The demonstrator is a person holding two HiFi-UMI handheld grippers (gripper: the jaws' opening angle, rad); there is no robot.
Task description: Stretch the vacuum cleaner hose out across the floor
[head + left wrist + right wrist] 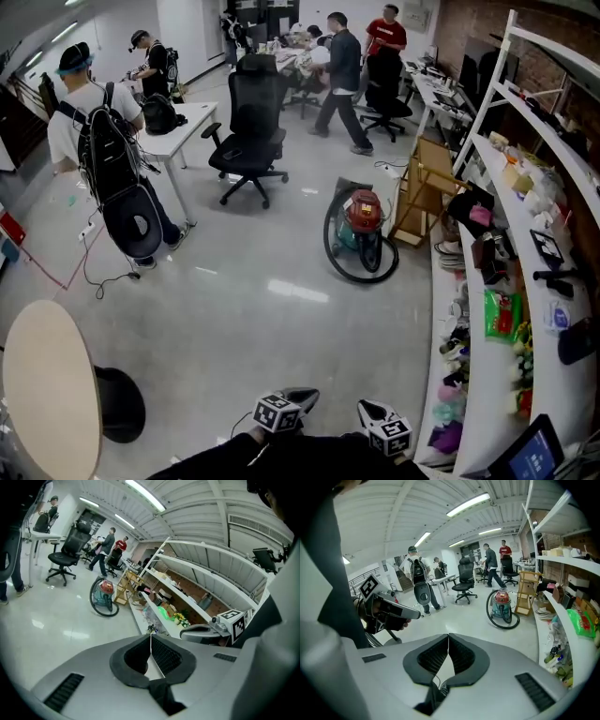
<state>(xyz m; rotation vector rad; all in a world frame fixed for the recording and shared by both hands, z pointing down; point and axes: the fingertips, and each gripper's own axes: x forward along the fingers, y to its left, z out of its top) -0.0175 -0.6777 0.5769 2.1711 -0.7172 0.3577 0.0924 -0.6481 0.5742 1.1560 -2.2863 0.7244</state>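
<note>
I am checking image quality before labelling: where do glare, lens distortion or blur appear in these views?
Head view: glare patches on the glossy floor; the shelves curve from lens distortion. Left gripper view: dark corners, ceiling lamp overexposed. Right gripper view: vacuum cleaner sharp, frame edges darkened.

Left grey two-jaw gripper (305,396) low and pointing forward, tilted downward, jaws pressed together on nothing; right grey two-jaw gripper (368,409) just beside it, angled down too, jaws likewise closed and empty; dark sleeves (225,457) behind both
</note>
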